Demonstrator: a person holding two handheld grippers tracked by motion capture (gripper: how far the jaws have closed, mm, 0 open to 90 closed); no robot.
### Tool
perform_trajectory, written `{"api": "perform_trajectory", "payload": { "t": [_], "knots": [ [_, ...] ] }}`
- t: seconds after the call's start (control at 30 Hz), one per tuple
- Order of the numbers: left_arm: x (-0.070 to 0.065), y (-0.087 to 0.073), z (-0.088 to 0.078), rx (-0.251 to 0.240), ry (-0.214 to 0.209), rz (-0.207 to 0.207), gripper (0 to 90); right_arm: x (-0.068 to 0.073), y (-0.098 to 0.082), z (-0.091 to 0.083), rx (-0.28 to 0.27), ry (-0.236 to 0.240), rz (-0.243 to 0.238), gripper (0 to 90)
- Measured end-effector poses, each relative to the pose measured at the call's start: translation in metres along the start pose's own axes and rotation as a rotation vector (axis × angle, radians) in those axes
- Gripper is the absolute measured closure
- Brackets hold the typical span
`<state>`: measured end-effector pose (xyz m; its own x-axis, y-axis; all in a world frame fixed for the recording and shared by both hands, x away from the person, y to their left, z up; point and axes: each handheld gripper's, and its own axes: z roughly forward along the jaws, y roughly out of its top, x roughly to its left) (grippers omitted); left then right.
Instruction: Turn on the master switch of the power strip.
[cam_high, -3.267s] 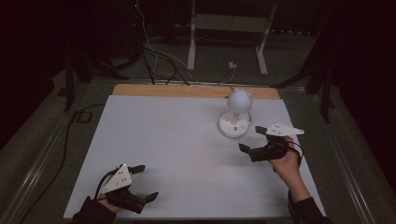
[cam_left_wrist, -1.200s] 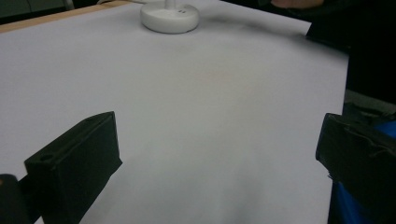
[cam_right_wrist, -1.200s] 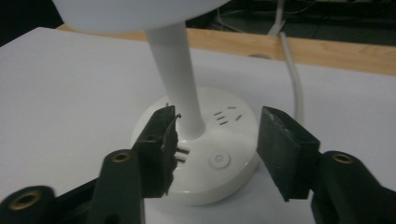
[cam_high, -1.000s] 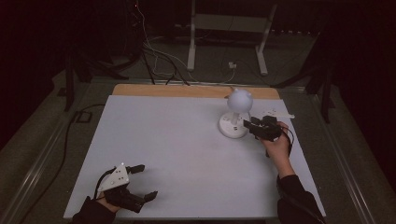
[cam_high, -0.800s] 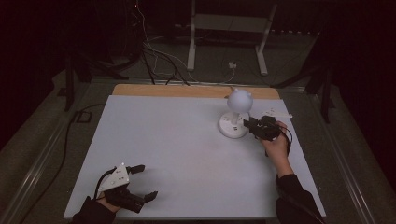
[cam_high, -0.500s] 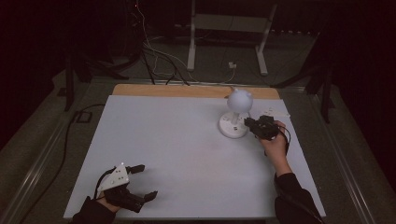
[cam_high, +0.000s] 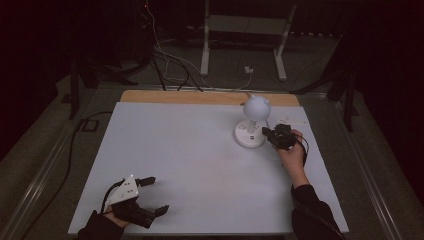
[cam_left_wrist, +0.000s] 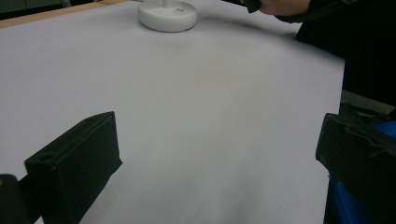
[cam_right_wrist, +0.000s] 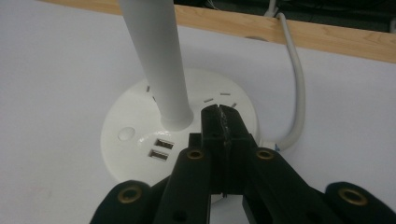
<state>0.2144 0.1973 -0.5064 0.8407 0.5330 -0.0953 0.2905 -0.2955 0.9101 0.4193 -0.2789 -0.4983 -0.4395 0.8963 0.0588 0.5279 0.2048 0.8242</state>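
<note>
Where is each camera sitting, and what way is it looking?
High view: above the person's side, looking forward and down on the white table; both forearms and tools show, the left tool open.
Left gripper view: rides the left tool low over the table, looking across it between its wide-apart jaws toward the lamp base.
Right gripper view: rides the right tool, looking down past its shut jaws, which have just been closing with nothing between them, over the lamp base beside the lamp stem.
Shared: all three see the lamp base.

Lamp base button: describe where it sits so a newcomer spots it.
On the white table, far right, stands a white lamp. Its round base carries a small round button, left of two USB sockets, the only round dimple there.
</note>
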Motion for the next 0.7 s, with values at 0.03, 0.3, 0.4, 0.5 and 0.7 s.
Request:
{"api": "perform_trajectory", "payload": {
  "t": [0.03, 0.3, 0.4, 0.5, 0.7],
  "knots": [
    [0.0, 0.0, 0.0, 0.001, -0.001, 0.0, 0.3, 0.001, 0.0, 0.001, 0.004, -0.005, -0.006, 90.0],
    [0.0, 0.0, 0.0, 0.004, -0.001, 0.004, 0.3, 0.004, -0.004, 0.007, 0.025, -0.019, -0.033, 90.0],
    [0.0, 0.0, 0.0, 0.005, 0.0, 0.004, 0.3, 0.005, -0.007, 0.009, 0.032, -0.023, -0.036, 90.0],
    [0.0, 0.0, 0.0, 0.006, -0.001, 0.005, 0.3, 0.006, -0.008, 0.009, 0.029, -0.03, -0.043, 90.0],
    [0.0, 0.0, 0.001, 0.009, -0.003, 0.007, 0.3, 0.012, -0.01, 0.01, 0.023, -0.07, -0.092, 90.0]
  ]
}}
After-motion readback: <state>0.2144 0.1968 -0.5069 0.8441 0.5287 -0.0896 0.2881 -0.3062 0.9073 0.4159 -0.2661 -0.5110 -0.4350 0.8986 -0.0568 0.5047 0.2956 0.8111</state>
